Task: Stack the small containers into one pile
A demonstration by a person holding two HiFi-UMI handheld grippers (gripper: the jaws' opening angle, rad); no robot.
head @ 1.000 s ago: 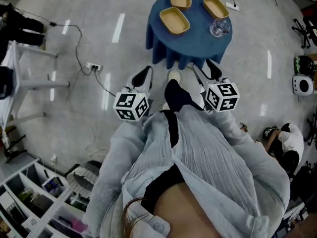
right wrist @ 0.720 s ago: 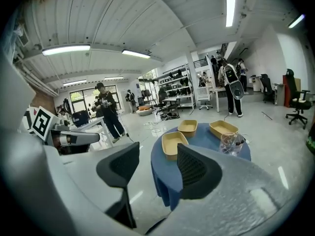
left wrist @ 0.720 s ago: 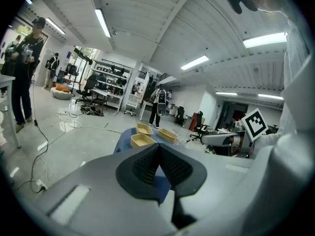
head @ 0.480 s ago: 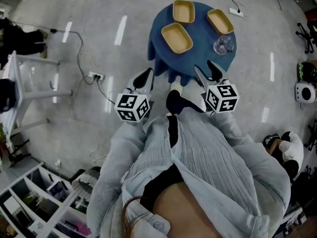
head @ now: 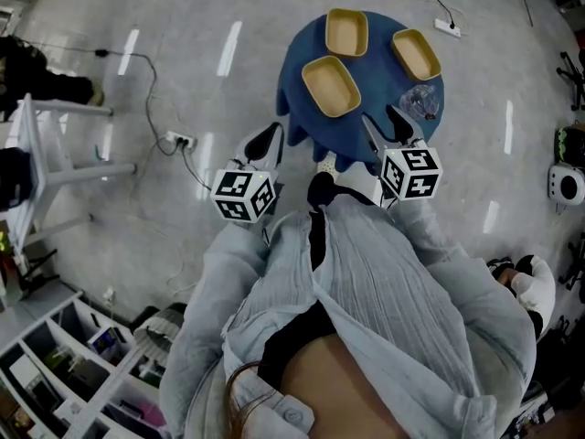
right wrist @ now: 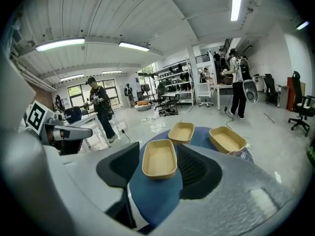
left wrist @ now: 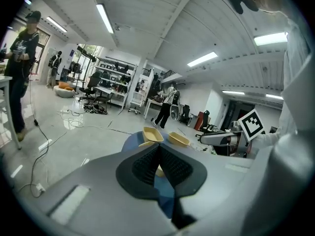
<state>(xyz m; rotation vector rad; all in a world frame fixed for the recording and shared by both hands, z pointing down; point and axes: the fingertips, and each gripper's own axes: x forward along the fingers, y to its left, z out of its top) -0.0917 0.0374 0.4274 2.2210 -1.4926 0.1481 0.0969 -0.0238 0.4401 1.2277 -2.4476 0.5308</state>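
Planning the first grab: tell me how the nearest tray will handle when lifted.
The tray looks thin-walled and moulded: probably light and stiff. Its sloped, smooth walls may slip in a pinch. Low and wide-based, it should not tip.

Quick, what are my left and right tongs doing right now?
Left tongs: closed, holding nothing.
Right tongs: open, holding nothing.

Lead: Left gripper view, obstructions?
Inspector: The left hand-held gripper [left wrist: 158, 151], jaws pressed together, covers most of the worktop [left wrist: 130, 142] and the nearest container [left wrist: 147, 143]; only slivers show.
Lead: Head view?
Inspector: The clear vessel [head: 422, 103] at the worktop's 4 o'clock is too blurred to identify; the shelving [head: 82, 355] at 7 o'clock is cut off by the edge.
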